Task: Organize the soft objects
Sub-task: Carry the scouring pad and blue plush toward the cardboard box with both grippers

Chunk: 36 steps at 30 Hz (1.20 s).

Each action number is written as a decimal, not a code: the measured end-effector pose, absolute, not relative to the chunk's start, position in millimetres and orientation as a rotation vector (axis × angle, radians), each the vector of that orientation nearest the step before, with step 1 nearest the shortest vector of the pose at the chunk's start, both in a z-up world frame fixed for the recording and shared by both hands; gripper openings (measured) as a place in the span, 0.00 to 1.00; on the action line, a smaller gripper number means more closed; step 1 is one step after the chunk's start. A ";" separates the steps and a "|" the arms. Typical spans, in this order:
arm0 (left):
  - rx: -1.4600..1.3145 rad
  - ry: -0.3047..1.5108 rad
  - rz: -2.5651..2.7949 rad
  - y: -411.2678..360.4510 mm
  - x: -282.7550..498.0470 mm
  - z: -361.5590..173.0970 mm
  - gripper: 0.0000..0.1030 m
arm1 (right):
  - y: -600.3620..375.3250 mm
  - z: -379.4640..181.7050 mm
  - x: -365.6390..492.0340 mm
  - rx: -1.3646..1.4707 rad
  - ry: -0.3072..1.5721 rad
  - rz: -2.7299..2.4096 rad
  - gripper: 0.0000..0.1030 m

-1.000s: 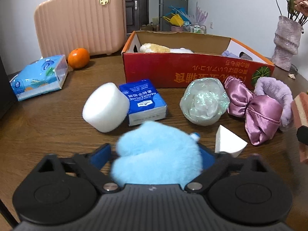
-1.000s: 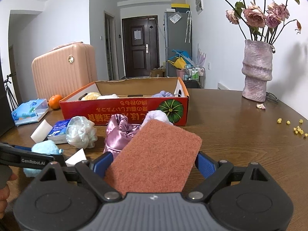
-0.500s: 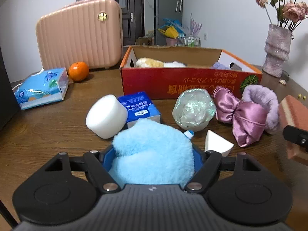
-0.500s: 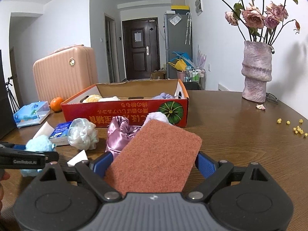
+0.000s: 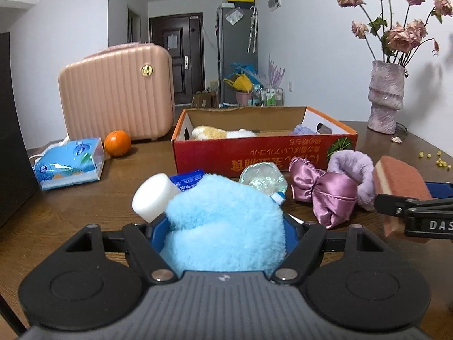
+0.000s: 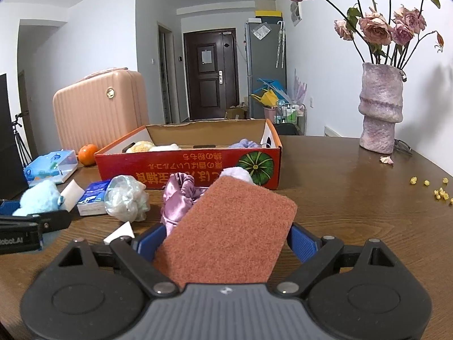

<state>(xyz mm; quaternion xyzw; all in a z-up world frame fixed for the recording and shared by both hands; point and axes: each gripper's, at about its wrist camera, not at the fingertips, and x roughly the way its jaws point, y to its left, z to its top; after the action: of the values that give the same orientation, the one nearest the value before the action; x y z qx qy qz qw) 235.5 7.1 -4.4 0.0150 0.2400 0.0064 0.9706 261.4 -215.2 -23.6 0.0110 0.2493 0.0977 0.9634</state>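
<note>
My left gripper (image 5: 226, 222) is shut on a fluffy light-blue plush (image 5: 220, 235), held just above the table. My right gripper (image 6: 223, 240) is shut on a flat reddish-brown scouring sponge (image 6: 232, 226), which appears at the right in the left wrist view as the sponge (image 5: 396, 175). Behind both stands an open red cardboard box (image 5: 263, 153) with a yellow plush (image 5: 209, 131) and a lilac piece inside. In front of the box lie a white foam cylinder (image 5: 153, 195), an iridescent mesh ball (image 5: 263, 178), a pink satin bow (image 5: 322, 189) and a lilac fluffy ring (image 5: 351, 167).
A pink suitcase (image 5: 116, 90), an orange (image 5: 117, 143) and a blue tissue pack (image 5: 70, 163) stand at the back left. A vase of roses (image 6: 380, 113) and yellow crumbs (image 6: 438, 192) sit on the right. A white wedge sponge (image 6: 121, 231) and a small blue tissue packet (image 6: 93, 195) lie near the grippers.
My left gripper closed its fingers onto the blue plush and rose with it, tilting up toward the box. The right gripper and its sponge stayed where they were.
</note>
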 end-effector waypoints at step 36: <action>-0.002 0.350 0.006 0.6 261.8 42.4 0.74 | -192.4 19.9 287.4 -0.071 0.344 0.288 0.89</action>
<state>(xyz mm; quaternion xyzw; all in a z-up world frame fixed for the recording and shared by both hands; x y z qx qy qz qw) 261.8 0.6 42.4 -0.0011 0.1741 0.0031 0.9847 287.4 -192.4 19.9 -0.0352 0.1707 0.1428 0.9743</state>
